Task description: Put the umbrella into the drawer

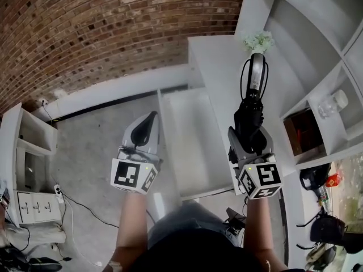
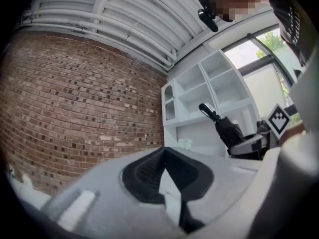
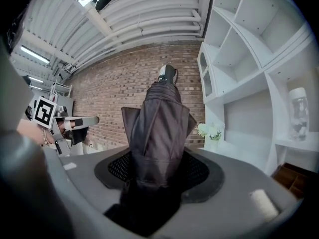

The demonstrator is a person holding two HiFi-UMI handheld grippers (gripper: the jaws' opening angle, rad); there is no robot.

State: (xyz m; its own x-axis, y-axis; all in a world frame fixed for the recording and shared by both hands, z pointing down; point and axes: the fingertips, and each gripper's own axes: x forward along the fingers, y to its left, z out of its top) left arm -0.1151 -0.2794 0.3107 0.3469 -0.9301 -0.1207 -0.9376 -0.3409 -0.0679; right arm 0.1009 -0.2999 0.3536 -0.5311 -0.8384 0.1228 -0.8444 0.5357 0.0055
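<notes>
A folded black umbrella [image 1: 250,109] with a silver handle and a black wrist loop is held in my right gripper [image 1: 248,134], which is shut on its cloth body; it points away from me over the white cabinet top. In the right gripper view the umbrella [image 3: 158,133] fills the jaws, handle uppermost. The white drawer [image 1: 190,146] stands pulled open between my two grippers, with nothing visible inside. My left gripper [image 1: 143,130] hovers just left of the drawer, its jaws closed together on nothing. In the left gripper view the left gripper [image 2: 172,185] is shut, and the umbrella [image 2: 227,128] shows at right.
A white cabinet top [image 1: 218,67] carries a small bunch of white flowers [image 1: 258,40]. White shelving [image 1: 317,44] rises at right, with a clear jar [image 1: 332,103] and a brown box [image 1: 303,132]. A brick wall [image 1: 102,27] runs behind. A low white drawer unit [image 1: 31,169] stands far left on the grey floor.
</notes>
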